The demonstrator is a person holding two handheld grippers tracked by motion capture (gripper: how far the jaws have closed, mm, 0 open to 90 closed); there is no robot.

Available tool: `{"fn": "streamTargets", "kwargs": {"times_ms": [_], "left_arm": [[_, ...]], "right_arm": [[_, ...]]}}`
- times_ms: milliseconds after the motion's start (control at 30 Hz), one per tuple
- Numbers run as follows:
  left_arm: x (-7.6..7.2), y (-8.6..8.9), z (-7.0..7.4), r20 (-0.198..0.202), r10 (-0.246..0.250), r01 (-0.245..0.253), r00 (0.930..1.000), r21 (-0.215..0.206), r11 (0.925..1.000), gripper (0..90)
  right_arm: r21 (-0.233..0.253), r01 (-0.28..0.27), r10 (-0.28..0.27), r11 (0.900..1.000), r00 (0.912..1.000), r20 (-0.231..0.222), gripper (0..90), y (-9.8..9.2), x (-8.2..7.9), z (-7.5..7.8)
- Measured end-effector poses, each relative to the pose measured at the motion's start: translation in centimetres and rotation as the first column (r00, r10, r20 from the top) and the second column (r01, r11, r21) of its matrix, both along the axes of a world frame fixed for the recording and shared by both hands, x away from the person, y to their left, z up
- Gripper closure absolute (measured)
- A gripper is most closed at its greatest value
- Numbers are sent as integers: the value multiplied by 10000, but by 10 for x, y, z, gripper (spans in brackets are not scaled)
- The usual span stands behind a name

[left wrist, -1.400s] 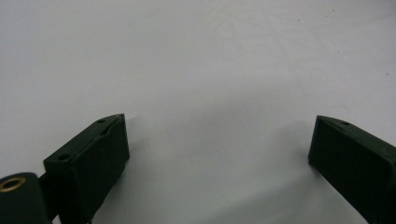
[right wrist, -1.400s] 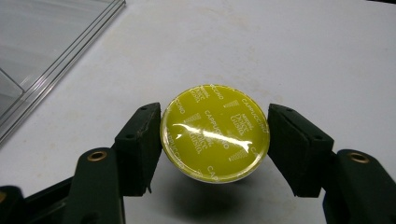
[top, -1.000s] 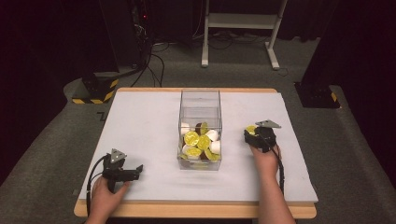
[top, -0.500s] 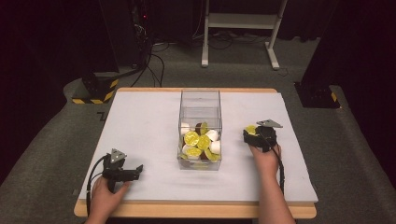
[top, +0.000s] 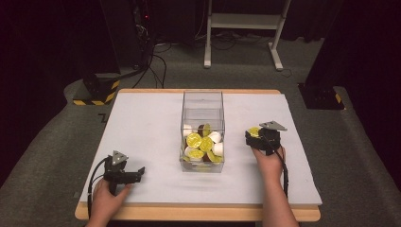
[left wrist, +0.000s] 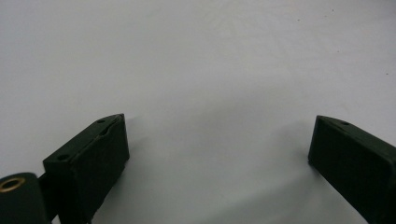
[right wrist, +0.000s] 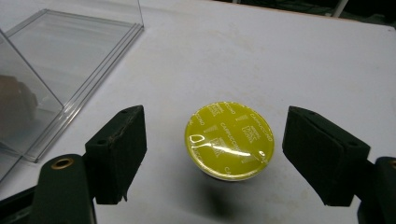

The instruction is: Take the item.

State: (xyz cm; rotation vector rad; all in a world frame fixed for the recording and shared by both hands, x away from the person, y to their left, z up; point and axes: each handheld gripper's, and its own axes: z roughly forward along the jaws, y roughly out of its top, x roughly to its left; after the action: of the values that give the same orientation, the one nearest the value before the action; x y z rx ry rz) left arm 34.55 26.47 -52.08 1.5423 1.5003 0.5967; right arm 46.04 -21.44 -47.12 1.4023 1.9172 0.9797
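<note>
With right gripper (right wrist: 212,154) spread wide around the yellow-lidded coffee capsule (right wrist: 229,139) on the white table (top: 142,127) just right of the clear bin (top: 202,101), centre, close evenly on the capsule rim, avoid crushing foil; left gripper (left wrist: 217,154) open, idle.

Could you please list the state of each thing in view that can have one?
Right tongs: open, jaws either side of the capsule, not touching it.
Left tongs: open, nothing between the jaws, over bare table.
Yellow-lidded capsule: sealed, lid up, standing on the table.
Clear box: open at the top, partly filled.
Capsules in the box: piled loosely, some yellow lids facing up.
</note>
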Motion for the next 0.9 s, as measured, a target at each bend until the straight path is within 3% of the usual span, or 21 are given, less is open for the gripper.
{"fn": "streamTargets", "kwargs": {"times_ms": [400,900], "left_arm": [[0,0,0,-23,-10,10,10000,13,10000,51],[0,0,0,-28,-5,4,10000,-85,10000,51]], "right_arm": [[-25,-460,460,9989,9978,467,240,10,-20,13],[131,-1052,1048,9944,9940,305,277,25,-52,13]]}}
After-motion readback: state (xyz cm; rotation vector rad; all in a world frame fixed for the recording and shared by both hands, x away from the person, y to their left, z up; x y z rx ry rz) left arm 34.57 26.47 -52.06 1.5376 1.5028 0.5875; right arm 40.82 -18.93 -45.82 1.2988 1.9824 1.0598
